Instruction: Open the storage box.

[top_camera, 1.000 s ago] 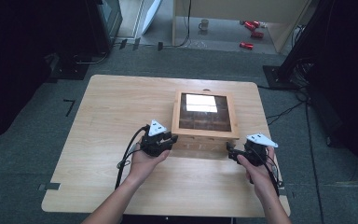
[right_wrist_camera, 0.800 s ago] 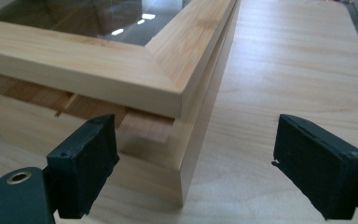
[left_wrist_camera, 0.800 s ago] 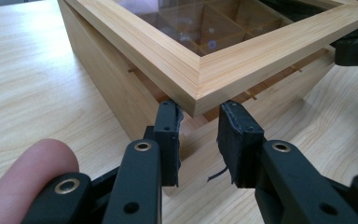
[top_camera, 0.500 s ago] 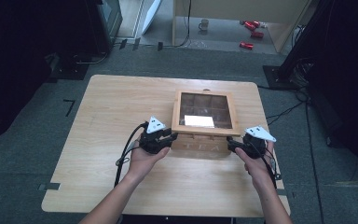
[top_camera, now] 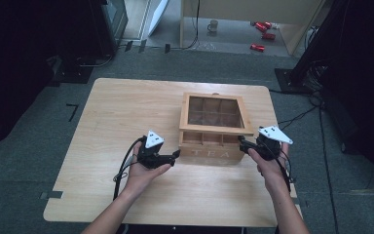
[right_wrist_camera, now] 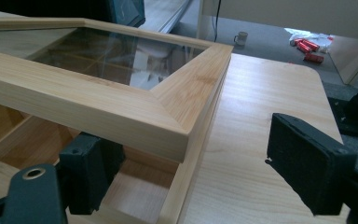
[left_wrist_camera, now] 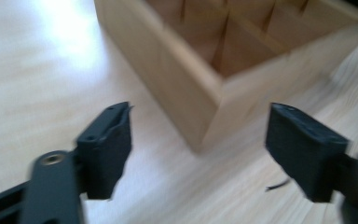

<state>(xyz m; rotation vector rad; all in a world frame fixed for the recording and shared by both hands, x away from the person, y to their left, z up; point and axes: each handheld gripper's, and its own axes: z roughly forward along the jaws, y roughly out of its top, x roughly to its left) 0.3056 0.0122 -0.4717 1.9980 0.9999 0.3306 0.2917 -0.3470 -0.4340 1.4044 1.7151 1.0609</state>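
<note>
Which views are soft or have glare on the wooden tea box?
Left gripper view: motion-blurred, the wooden tea box and the left gripper smeared, a bright glare patch on the light wooden table. Right gripper view: sharp, reflections on the box's glass-paned lid. High view: table evenly lit, surroundings dark.

Wooden tea box [top_camera: 213, 127] on the desk [top_camera: 117, 112], glass lid raised slightly, left hand-held gripper [top_camera: 174, 156] just beside its front corner, right hand-held gripper [top_camera: 242, 144] under the lid's corner
</note>
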